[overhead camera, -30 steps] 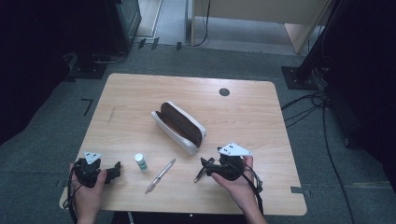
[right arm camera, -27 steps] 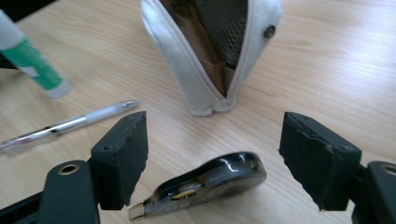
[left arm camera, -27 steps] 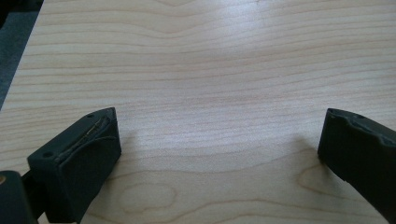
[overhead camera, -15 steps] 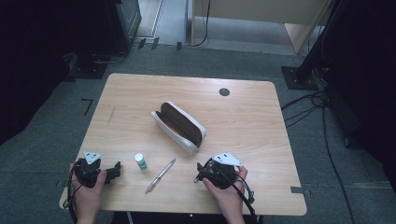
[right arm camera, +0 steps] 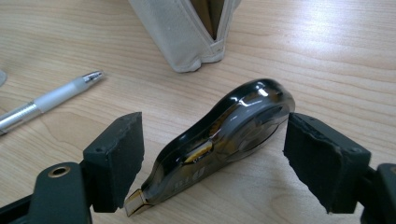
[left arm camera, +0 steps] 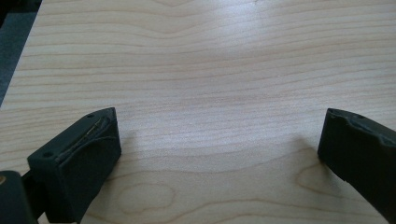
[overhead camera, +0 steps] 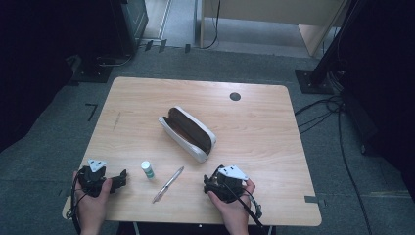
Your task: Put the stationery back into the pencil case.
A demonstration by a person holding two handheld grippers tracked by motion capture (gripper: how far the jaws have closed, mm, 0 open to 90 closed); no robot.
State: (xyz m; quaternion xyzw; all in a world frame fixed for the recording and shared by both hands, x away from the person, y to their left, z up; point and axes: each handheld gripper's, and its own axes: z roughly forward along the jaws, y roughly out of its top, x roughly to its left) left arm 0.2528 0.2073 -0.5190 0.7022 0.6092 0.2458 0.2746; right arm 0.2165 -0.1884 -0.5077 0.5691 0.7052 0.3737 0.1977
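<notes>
A dark translucent correction-tape dispenser (right arm camera: 233, 126) lies flat on the wooden table (overhead camera: 254, 127). It sits slantwise between the jaws of my right gripper (right arm camera: 212, 126). The right pad is close against its round end and a gap shows at the left pad, so this gripper is open. From above, my right gripper (overhead camera: 208, 183) is low over the table near the front edge. A beige pencil case (overhead camera: 188, 133) lies unzipped at the table's middle, its end (right arm camera: 196, 32) just beyond the tape. My left gripper (overhead camera: 122, 177) rests at the front left, open over bare wood (left arm camera: 219, 123).
A clear pen (overhead camera: 168, 184) lies between the two grippers, its tip (right arm camera: 91, 77) left of the right jaws. A small white bottle with a green label (overhead camera: 147, 169) stands near the left gripper. A dark round hole (overhead camera: 235, 96) marks the table's far side.
My right hand has come down and back toward the table's front edge, slightly left. The left hand, pen, bottle and case have not moved.
</notes>
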